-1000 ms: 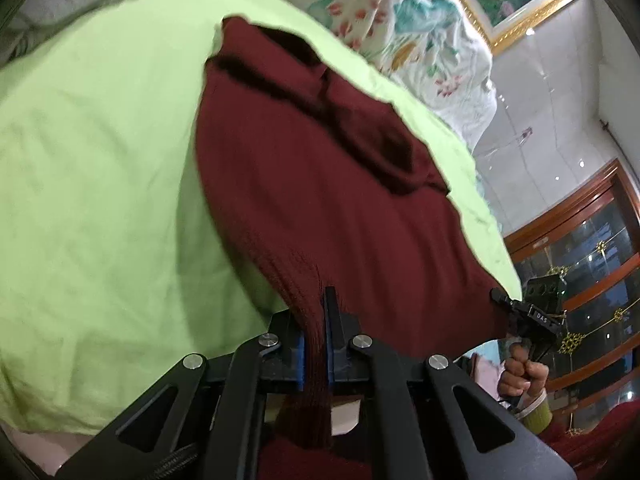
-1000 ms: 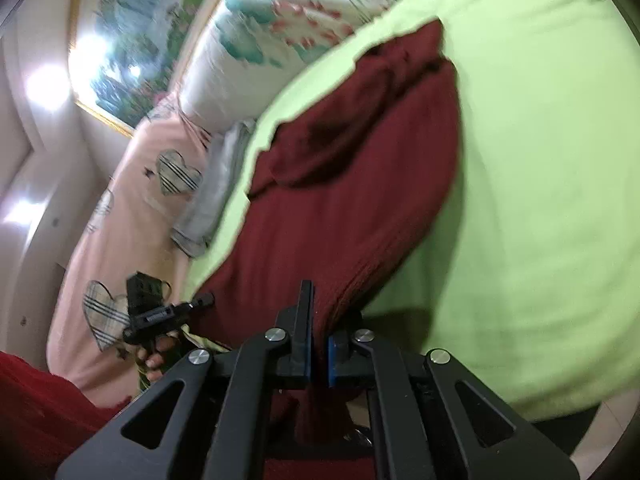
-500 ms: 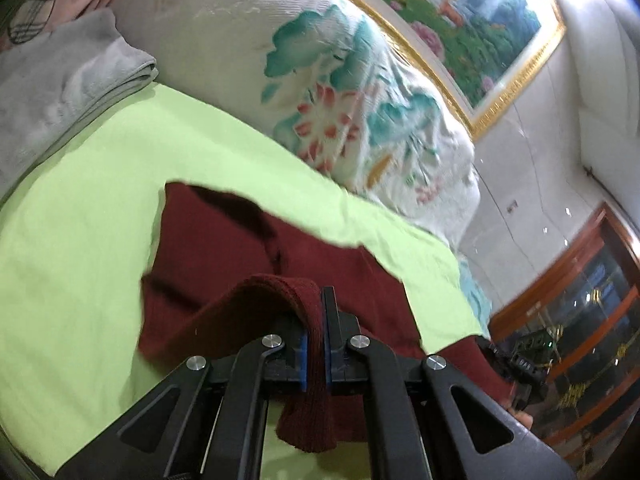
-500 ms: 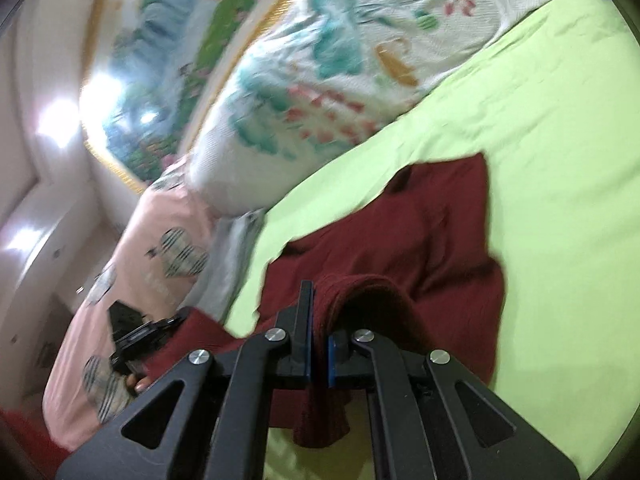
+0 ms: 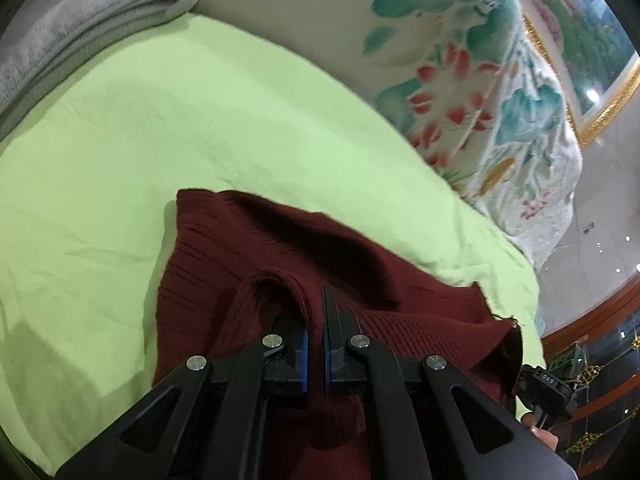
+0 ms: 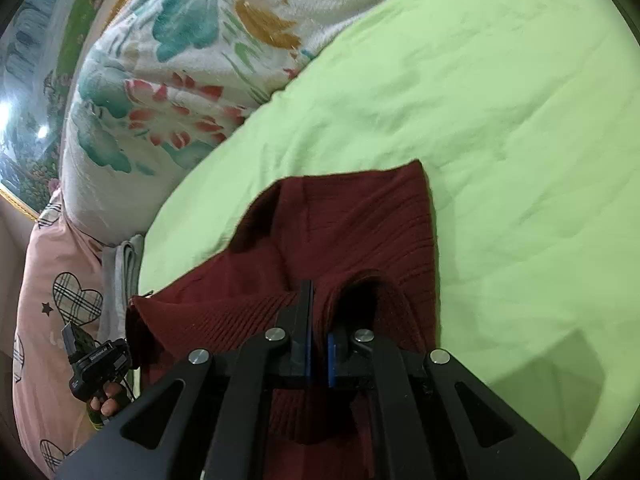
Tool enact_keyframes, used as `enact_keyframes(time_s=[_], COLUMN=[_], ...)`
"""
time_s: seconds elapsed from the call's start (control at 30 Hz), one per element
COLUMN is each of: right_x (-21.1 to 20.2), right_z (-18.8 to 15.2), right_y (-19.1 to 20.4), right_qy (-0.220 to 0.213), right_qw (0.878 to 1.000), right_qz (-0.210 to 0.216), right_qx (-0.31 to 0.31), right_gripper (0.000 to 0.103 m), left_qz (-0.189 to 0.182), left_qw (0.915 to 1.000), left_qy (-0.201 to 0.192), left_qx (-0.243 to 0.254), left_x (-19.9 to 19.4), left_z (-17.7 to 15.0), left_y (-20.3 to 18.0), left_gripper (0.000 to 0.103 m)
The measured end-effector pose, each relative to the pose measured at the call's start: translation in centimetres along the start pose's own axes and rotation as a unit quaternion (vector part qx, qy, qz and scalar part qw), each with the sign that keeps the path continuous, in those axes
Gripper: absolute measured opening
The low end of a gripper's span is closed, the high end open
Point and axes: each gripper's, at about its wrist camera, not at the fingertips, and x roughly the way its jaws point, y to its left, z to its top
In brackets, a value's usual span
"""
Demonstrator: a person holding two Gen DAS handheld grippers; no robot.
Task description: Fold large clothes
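a green sheet (image 5: 200,128) covers the bed, with a floral quilt (image 6: 168,80) and folded grey towel (image 5: 80,20) alongside.

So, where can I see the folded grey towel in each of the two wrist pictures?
Left wrist: the grey towel fills the top left corner, at the edge of the green sheet.
Right wrist: only a thin strip at the left, beside the pink heart-print bedding.
Shared landmark: the floral quilt.

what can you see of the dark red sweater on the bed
The dark red sweater is a ribbed knit, lying partly doubled over on the light green sheet, its far edge flat. The left gripper and right gripper each pinch a raised fold of its near edge, with fabric hanging below the fingers. Nothing else touches it.
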Motion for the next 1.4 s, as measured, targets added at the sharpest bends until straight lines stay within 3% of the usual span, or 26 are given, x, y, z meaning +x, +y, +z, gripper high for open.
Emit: enact_keyframes(time_s=[0.2,0.23,0.33,0.37,0.47,0.6,0.67,0.8,0.9,1.03,1.17,1.4], right_x=[0.0,-0.4,-3.3,-4.3,-6.6,-4.4,-2.6,0.6,0.8,-0.6,-2.6,-3.4], right_z=[0.7,0.7,0.5,0.3,-1.1,-3.3,-4.1,-3.5,-2.1,-0.7,-1.5,-5.6], right_y=[-0.6,-0.5,0.0,0.2,2.2,6.5,8.1,6.8,4.4,2.5,4.4,8.7], right_qy=[0.005,0.002,-0.046,-0.064,-0.095,-0.035,-0.005,0.024,0.002,-0.041,-0.061,-0.040], right_qw=[0.999,0.999,0.999,0.998,0.995,0.994,0.991,0.992,0.996,0.997,0.996,0.994], right_qz=[0.026,0.027,0.010,0.006,0.008,0.039,0.038,-0.019,-0.033,-0.051,-0.037,0.015], right_qx=[0.027,0.028,0.026,0.022,-0.017,-0.095,-0.126,-0.121,-0.089,-0.031,-0.047,-0.096], right_gripper=[0.010,0.016,0.059,0.061,0.061,0.061,0.061,0.059,0.057,0.058,0.058,0.058], left_qz=[-0.013,-0.017,-0.040,-0.048,-0.084,-0.096,-0.071,-0.003,0.061,0.095,0.069,-0.006], left_qw=[0.9999,0.9998,0.9989,0.9985,0.9959,0.9896,0.9898,0.9956,0.9959,0.9950,0.9971,0.9996], left_qy=[0.003,0.001,-0.022,-0.026,-0.018,0.030,0.040,0.031,-0.002,-0.024,-0.033,-0.027], left_qx=[-0.010,-0.011,-0.009,-0.005,0.028,0.103,0.117,0.088,0.067,0.018,0.001,-0.010], left_x=[0.3,-0.2,-3.3,-4.0,-5.2,-2.7,-1.1,1.2,1.5,1.1,-1.3,-7.0], left_z=[-1.0,-1.2,-2.3,-2.7,-4.9,-7.5,-7.5,-4.8,-1.7,1.8,1.0,-7.2], left_y=[1.2,1.1,0.8,0.3,-2.2,-7.3,-8.5,-6.2,-3.5,0.3,1.6,1.1], left_gripper=[0.009,0.008,0.023,0.028,0.033,0.036,0.036,0.036,0.036,0.036,0.036,0.041])
